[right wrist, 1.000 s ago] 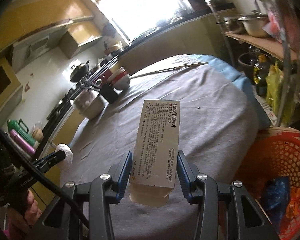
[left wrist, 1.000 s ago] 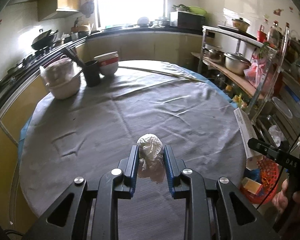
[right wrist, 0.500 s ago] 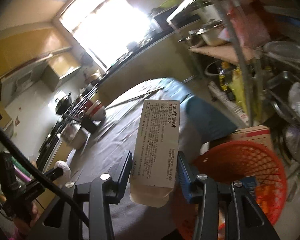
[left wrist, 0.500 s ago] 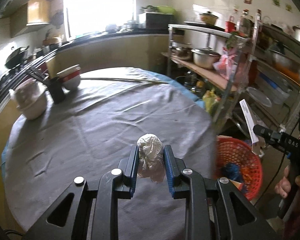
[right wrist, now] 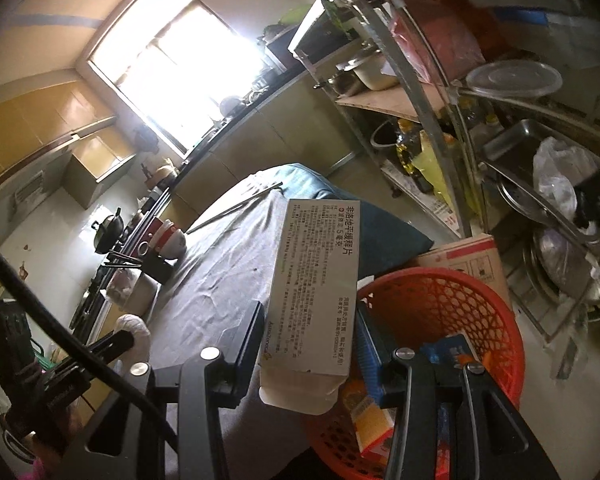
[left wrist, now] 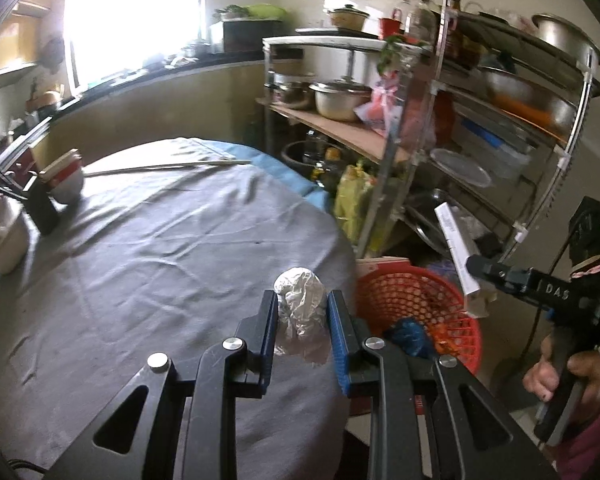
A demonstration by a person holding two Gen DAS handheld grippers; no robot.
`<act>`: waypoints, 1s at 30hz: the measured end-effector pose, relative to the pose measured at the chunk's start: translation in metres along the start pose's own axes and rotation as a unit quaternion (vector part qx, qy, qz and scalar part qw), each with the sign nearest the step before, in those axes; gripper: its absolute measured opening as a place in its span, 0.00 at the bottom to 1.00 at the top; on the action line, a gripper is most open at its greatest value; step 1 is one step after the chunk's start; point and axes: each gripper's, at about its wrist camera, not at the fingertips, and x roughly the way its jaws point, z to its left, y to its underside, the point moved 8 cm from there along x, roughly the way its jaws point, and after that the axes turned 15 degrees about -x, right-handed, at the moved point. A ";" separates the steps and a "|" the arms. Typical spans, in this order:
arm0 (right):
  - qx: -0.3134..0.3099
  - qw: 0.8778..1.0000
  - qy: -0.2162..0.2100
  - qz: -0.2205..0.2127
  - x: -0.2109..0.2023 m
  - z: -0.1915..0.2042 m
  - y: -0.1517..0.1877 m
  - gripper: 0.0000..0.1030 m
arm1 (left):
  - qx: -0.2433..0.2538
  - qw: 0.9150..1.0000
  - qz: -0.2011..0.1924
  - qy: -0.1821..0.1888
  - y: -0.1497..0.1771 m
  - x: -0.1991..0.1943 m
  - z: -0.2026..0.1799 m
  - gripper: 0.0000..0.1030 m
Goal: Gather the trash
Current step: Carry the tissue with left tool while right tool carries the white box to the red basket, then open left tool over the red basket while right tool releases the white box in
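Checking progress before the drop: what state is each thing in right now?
Left gripper: shut on tissue wad, above the table.
Right gripper: shut on box, tilted, beside the basket rim.
Basket: upright, already holding trash.
Bowls: stacked on table.

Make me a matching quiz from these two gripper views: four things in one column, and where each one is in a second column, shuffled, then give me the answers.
Things
1. crumpled tissue
2. printed box
3. orange basket
4. stacked bowls

Places
A. on the floor beside the table, trash already inside
B. at the far side of the grey tablecloth, near a black cup
C. between the left gripper fingers
D. between the right gripper fingers, beside the basket rim

Pairs: 1-C, 2-D, 3-A, 4-B
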 end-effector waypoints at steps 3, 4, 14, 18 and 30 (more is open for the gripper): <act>0.008 1.000 -0.001 -0.001 -0.004 -0.006 0.003 0.46 | 0.006 1.000 0.016 0.018 0.002 0.011 -0.015 0.26; 0.009 1.000 0.001 -0.001 -0.006 -0.008 0.004 0.46 | 0.008 1.000 0.018 0.020 0.003 0.013 -0.019 0.26; 0.029 0.999 0.012 0.001 -0.016 -0.034 0.015 0.46 | 0.053 0.998 0.038 0.011 0.015 0.037 -0.054 0.26; 0.038 0.999 0.014 0.004 -0.017 -0.042 0.021 0.46 | 0.066 0.997 0.043 0.004 0.018 0.046 -0.062 0.26; 0.058 0.998 0.019 0.008 -0.023 -0.062 0.036 0.46 | 0.109 0.993 0.054 -0.009 0.030 0.067 -0.088 0.26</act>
